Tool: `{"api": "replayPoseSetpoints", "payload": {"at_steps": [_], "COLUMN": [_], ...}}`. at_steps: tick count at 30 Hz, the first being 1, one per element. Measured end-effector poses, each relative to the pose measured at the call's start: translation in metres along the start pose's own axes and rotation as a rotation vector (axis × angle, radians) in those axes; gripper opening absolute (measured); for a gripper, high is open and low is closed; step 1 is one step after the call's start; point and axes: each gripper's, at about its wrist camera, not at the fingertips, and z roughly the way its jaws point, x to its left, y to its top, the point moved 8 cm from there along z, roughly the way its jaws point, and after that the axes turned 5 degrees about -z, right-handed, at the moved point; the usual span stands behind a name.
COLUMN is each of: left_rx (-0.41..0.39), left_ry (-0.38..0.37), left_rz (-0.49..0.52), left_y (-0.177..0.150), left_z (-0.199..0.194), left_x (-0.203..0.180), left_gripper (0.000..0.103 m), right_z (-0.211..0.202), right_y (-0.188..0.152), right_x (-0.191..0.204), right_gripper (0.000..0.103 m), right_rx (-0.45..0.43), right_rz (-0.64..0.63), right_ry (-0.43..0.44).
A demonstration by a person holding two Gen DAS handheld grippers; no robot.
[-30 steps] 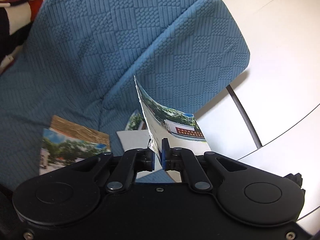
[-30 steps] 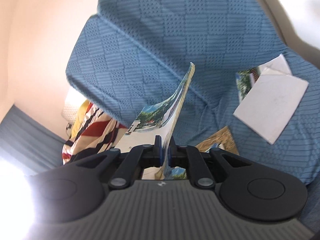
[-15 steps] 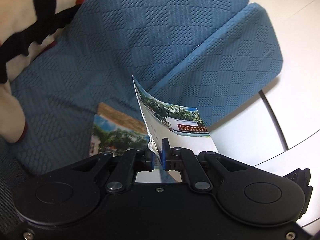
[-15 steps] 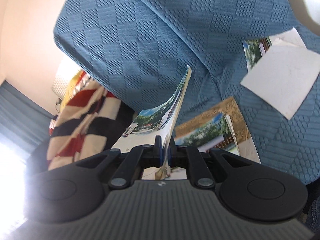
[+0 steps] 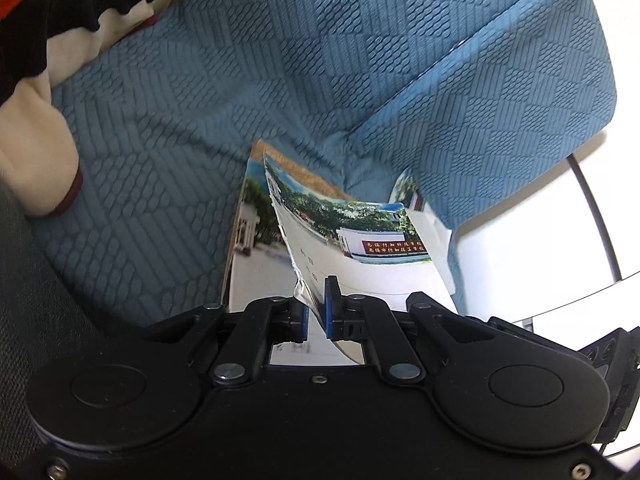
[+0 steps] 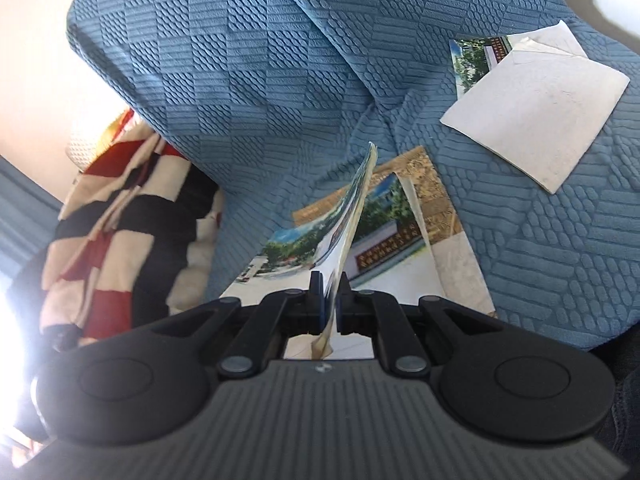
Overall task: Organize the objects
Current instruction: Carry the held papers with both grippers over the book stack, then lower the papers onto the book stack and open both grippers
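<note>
Basically both tools are clamped on one photo sheet. Left tool (image 5: 316, 312) has its blue pads pressed together on the lower edge of the held photo print (image 5: 352, 248); right tool (image 6: 329, 304) pinches the same sheet (image 6: 352, 216), seen edge-on from that side. The sheet stands tilted above the blue textured sofa cover (image 5: 200, 120), not lying flat.

Print shows trees, blue sky, a white wall with a red sign (image 5: 394, 247) carrying two rows of yellow Chinese characters, too small and blurred to read. Faint dark characters on the white lower part of the sheet, also unreadable.

Under the held sheet, a second photo (image 6: 400, 232) lies flat on the cover, similar gate scene with a red sign and unreadable characters; a brownish-gold patterned edge (image 6: 424, 176) shows past its far side. Well apart toward the upper right in the right wrist view, a white square card (image 6: 536, 108) lies over another photo (image 6: 472, 60), which also has a red sign strip, not legible.

A red, black and cream striped blanket (image 6: 120, 216) sits at the cover's left side. No brand marks readable on either tool.
</note>
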Motion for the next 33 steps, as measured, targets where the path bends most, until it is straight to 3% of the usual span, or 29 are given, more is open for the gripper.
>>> {"api": "replayPoseSetpoints", "payload": {"at_steps": [20,23,25,28,33], "left_rx": [0.108,0.11,0.104,0.094,0.085], "left_ry": [0.135,0.157,0.152,0.167,0.192], "left_rz": [0.006,0.005,0.017,0.042,0.066], "left_y": [-0.024,-0.024,-0.024,-0.025,-0.025], "left_z": [0.024,0.023,0.02,0.015,0.004], "left_x": [0.02,0.02,0.017,0.013,0.008], "left_gripper": [0.011,0.02,0.035,0.049,0.056], "right_z": [0.021,0.019,0.017,0.011,-0.006], "right_y": [-0.028,-0.028,-0.028,-0.026,-0.021], "right_x": [-0.019,-0.022,-0.023,-0.022,-0.018], "right_gripper": [0.016,0.03,0.04,0.05,0.05], "right_rx": [0.087,0.095,0.102,0.105,0.095], "right_rz": [-0.036,-0.025,-0.011,-0.041,-0.096], "right_ry": [-0.117,-0.14,-0.136,-0.161,-0.201]}}
